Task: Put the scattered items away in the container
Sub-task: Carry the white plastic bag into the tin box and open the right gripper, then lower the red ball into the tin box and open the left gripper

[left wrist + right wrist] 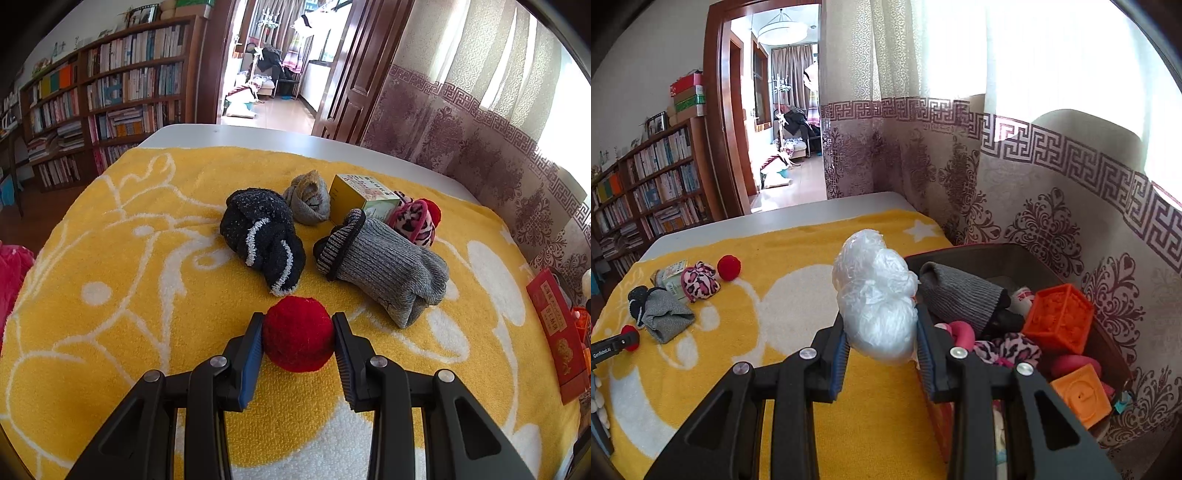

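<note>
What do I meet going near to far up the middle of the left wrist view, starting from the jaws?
Red pom-pom ball between the jaws, then black fuzzy sock bundle, then small grey-and-tan sock roll, then bare table edge.

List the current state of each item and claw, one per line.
Left claw: closed on the red pompom, down on the yellow towel.
Right claw: gripping the white plastic bag wad, lifted beside the bin.
Bin: partly filled.
Orange blocks: inside the bin.
Black sock bundle: on the towel, outside the bin.
Gray sock bundle: on the towel.
Small box: on the towel.
</note>
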### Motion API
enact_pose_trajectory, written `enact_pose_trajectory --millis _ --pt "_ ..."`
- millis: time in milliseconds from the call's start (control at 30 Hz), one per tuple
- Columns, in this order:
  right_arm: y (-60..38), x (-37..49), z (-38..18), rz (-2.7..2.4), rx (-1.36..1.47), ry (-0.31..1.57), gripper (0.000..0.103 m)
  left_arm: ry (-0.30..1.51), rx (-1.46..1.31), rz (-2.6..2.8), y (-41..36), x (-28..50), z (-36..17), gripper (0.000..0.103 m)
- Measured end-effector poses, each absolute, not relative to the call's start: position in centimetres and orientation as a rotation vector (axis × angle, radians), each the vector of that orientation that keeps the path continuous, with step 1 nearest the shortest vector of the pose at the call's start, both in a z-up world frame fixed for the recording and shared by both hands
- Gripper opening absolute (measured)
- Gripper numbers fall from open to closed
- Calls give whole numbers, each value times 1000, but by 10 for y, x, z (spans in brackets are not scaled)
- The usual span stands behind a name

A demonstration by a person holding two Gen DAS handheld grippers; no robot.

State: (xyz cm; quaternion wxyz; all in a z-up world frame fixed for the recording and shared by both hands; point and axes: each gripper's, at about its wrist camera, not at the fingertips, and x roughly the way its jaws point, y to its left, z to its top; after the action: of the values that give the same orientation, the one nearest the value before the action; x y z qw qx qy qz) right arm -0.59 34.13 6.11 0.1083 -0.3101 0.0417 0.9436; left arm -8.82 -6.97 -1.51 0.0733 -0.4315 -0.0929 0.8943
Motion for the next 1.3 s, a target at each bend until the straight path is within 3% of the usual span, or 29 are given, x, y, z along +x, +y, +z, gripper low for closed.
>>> enact_pose_trajectory --millis 300,700,967,1300 --pt "414 18 52 2658 -941 339 36 -282 -1298 2692 -71 -87 -16 38" --pt "414 9 24 2629 -1049 314 37 -299 -1302 2689 -72 -86 -18 38" --pt "415 25 40 2689 -929 400 64 -295 -1297 2703 -71 -85 -16 38" --pt "446 40 53 2658 -772 529 68 -308 -1147 2660 -20 -59 27 38"
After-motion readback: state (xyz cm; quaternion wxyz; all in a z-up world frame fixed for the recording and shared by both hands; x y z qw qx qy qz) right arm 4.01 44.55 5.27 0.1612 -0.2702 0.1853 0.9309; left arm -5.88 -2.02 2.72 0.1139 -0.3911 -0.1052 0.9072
